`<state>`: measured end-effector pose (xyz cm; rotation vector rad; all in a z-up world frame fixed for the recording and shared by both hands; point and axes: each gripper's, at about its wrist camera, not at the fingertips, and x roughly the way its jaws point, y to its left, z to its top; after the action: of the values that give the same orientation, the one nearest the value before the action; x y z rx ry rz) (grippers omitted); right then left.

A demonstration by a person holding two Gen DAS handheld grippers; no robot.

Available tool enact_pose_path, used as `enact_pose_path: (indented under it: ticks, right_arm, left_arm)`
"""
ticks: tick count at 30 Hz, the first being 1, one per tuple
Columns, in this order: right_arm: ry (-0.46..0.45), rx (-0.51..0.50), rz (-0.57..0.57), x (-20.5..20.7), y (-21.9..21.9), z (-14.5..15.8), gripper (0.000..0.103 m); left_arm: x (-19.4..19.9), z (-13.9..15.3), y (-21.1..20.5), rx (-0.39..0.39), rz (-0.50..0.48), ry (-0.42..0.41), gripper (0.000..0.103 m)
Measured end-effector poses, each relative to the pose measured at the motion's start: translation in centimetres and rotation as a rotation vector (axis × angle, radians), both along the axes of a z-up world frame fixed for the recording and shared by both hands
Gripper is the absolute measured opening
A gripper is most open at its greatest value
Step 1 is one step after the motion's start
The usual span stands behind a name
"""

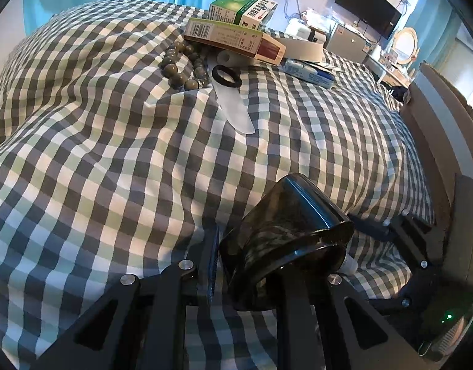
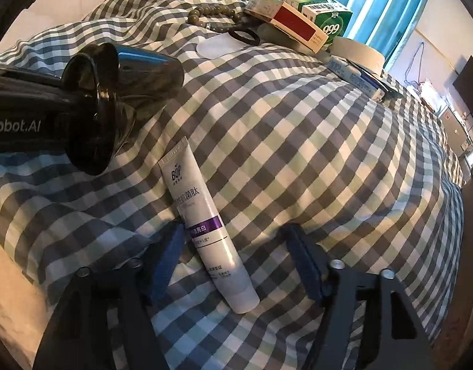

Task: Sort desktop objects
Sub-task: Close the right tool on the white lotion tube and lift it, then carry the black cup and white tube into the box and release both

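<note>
Left wrist view: left gripper [image 1: 251, 265] pinching dark cup [image 1: 285, 240]; right gripper [image 2: 236, 265] spread around white tube [image 2: 205, 225] on checkered bedspread [image 2: 298, 138].

The left wrist view looked low across the checked bedspread [image 1: 113, 154] toward the far pile of boxes [image 1: 236, 27]. The right wrist view sat close above the bed, facing the same boxes [image 2: 301, 21] and dark cup [image 2: 125, 74].

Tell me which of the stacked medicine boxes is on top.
The green and white box marked 999 sits on top. The flatter tan box with the dark red end lies beneath it, and the blue and white box lies apart on the checked bedspread.
</note>
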<state>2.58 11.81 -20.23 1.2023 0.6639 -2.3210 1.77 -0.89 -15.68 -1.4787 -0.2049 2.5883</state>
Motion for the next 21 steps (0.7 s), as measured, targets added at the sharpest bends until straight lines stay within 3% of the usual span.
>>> enact_pose_path:
  ticks: [1,7,21]
  right_arm:
    - [-0.002,0.001,0.002,0.1,0.0,0.0,0.029]
    - [0.010,-0.076,-0.037,1.7,2.3,1.7,0.015]
    - [0.067,-0.375,-0.147,2.1,9.1,10.6,0.015]
  left_arm:
    - [0.0,0.1,0.0,0.003,-0.001,0.005,0.016]
    - [0.4,0.9,0.1,-0.003,-0.001,0.047,0.016]
    - [2.6,5.4,1.2,0.020,-0.047,0.230,0.016]
